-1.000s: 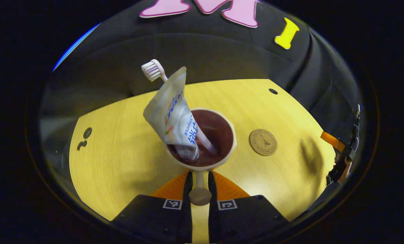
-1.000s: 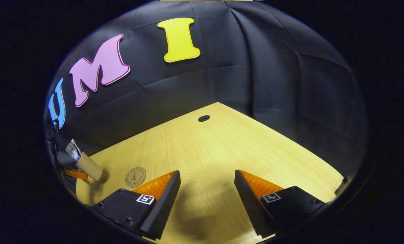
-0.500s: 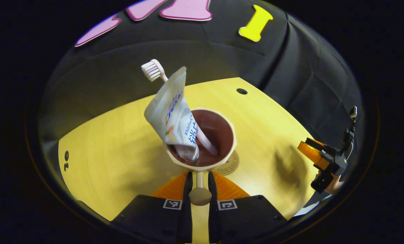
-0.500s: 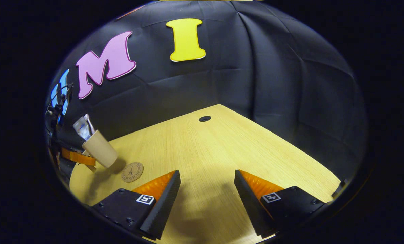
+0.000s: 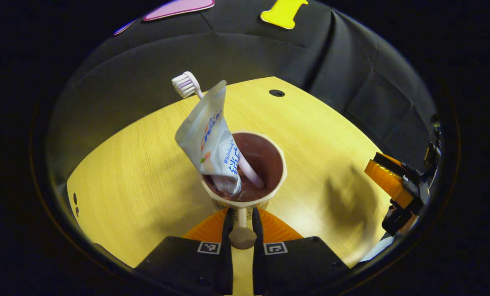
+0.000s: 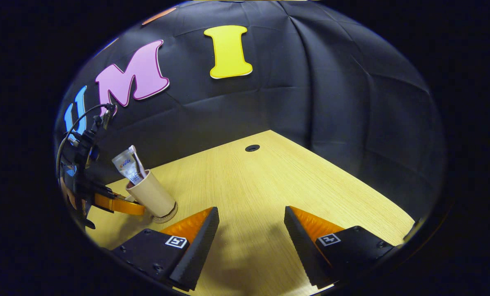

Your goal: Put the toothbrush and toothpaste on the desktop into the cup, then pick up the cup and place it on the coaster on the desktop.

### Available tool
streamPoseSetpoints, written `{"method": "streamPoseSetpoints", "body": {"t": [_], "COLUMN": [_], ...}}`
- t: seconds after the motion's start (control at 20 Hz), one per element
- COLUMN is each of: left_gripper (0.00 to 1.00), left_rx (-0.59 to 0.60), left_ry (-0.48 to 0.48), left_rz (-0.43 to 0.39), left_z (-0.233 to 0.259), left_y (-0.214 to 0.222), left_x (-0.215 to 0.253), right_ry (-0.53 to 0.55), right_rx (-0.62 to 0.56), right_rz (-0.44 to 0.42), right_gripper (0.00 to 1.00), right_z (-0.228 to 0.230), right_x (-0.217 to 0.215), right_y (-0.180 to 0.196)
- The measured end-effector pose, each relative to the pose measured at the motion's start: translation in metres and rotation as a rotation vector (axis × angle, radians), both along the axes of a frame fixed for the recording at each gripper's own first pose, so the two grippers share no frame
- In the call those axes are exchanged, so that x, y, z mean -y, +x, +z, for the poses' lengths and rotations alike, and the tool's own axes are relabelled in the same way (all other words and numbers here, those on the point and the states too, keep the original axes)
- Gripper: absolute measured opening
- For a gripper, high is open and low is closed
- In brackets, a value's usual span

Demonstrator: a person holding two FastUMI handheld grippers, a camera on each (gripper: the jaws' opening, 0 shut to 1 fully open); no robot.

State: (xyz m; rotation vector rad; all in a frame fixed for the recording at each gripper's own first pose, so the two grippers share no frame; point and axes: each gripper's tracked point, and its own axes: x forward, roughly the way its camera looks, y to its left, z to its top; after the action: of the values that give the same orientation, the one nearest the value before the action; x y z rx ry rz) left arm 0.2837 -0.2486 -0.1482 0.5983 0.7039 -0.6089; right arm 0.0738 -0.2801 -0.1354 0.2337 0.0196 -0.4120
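Left gripper (image 5: 241,224): your two fingers are pinched on the cup's handle, the knob of it showing between them just ahead of the camera.
Cup (image 5: 245,172): you hold it by that handle; in the right gripper view it (image 6: 152,197) sits over the coaster (image 6: 166,217), whose edge peeks out beneath the base. Whether the base is touching down you cannot tell.
Toothpaste (image 5: 210,137): tube standing in the cup, leaning toward the near rim.
Toothbrush (image 5: 212,123): in the cup behind the tube, bristles up and well above the rim.
Right gripper (image 6: 249,230): your fingers stand wide apart with nothing between them, hovering over bare desktop (image 6: 277,181), well apart from the cup.
Risk, off-centre: the coaster is nearly hidden under the cup, so you may set the base partly off its edge and leave it rocking.
Risk, tipping: the tall contents lean to one side; letting go before the base is flat, or dragging the handle as you pull back, could topple it.
Count: one cup, one toothpaste, one toothbrush, one coaster, two grippers.
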Motion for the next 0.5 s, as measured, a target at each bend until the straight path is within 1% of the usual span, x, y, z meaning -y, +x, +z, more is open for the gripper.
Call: {"method": "streamPoseSetpoints", "body": {"t": [0.1, 0.3, 0.35, 0.4, 0.45, 0.5], "left_gripper": [0.23, 0.27, 0.28, 0.34, 0.31, 0.41], "left_rx": [0.0, 0.024, 0.03, 0.04, 0.043, 0.038], "left_ry": [0.012, 0.028, 0.026, 0.024, 0.018, 0.005], "left_rz": [0.007, 0.012, 0.016, 0.024, 0.034, 0.04], "left_z": [-0.002, 0.005, 0.006, 0.009, 0.011, 0.012], "left_y": [0.0, -0.003, -0.005, -0.006, -0.007, -0.01], "left_x": [0.001, 0.001, -0.001, -0.003, -0.004, -0.005], "right_ry": [-0.006, 0.01, 0.008, 0.006, 0.002, -0.004], "right_rx": [-0.007, -0.016, -0.015, -0.012, -0.009, -0.008], "right_rz": [0.01, 0.03, 0.035, 0.04, 0.043, 0.046], "right_gripper": [0.98, 0.98, 0.98, 0.98, 0.98, 0.98], "right_z": [-0.003, -0.008, -0.008, -0.006, -0.005, -0.003], "right_x": [-0.002, -0.008, -0.011, -0.013, -0.015, -0.017], "right_y": [-0.002, -0.001, -0.002, -0.003, -0.004, -0.005]}}
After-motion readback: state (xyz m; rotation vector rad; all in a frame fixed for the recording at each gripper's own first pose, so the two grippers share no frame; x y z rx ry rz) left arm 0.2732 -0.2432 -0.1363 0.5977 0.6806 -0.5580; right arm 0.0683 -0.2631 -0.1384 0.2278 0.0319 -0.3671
